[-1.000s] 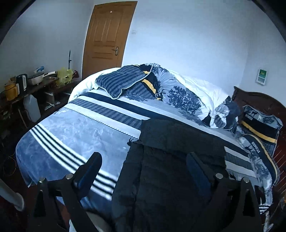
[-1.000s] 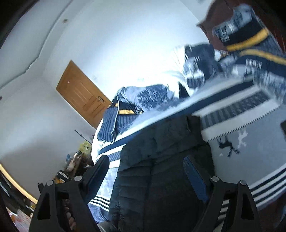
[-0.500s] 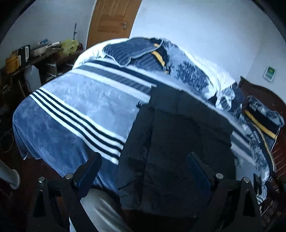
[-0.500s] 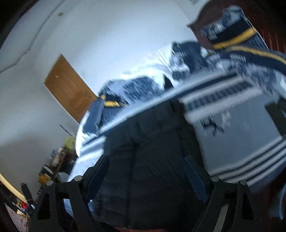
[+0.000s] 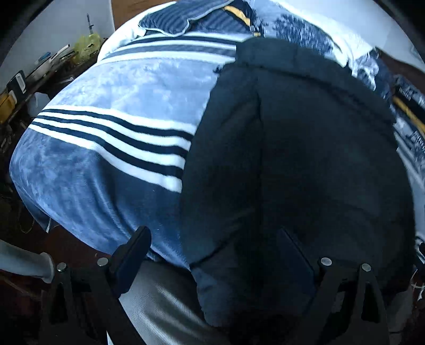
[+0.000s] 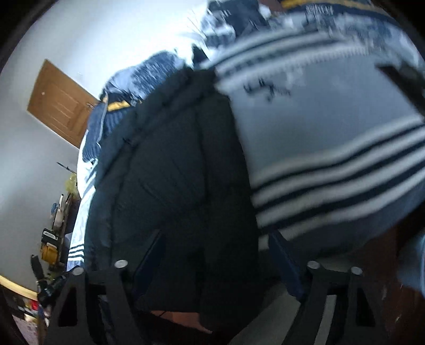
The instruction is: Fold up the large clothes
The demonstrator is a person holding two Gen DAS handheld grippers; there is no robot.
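Two grippers: both hang low over the near end of the bed, one view each.
Bed: blue blanket (image 5: 106, 148) with dark and white stripes covers the mattress; its near edge drops to the dark floor in both views.
Open room, left: a broad stretch of bare blanket lies left of the jacket, out to the bed's left edge.
Open room, right: in the right wrist view, grey striped blanket (image 6: 332, 138) runs bare to the right of the jacket.
Far end: heaped bedding (image 5: 212, 16) and pillows crowd the head of the bed, just beyond the jacket's far edge.
Room edge: cluttered side table (image 5: 39, 69) along the left wall, well apart from the bed; wooden door (image 6: 61, 103) behind it.
Jacket: dark padded jacket (image 5: 305, 148) (image 6: 172, 172) lies flat on the bed, long axis running from the near edge toward the pillows, collar end away from the cameras.
Jacket hem: reaches the near edge of the bed and overhangs it slightly.
Left gripper (image 5: 212, 249): jaws spread wide, the jacket's left hem corner between them, nothing pinched.
Right gripper (image 6: 215, 252): jaws spread wide over the hem, nothing pinched; view blurred.
Change: a second ago both cameras sat higher and farther back, showing walls and door; both have since dropped and closed in on the hem.
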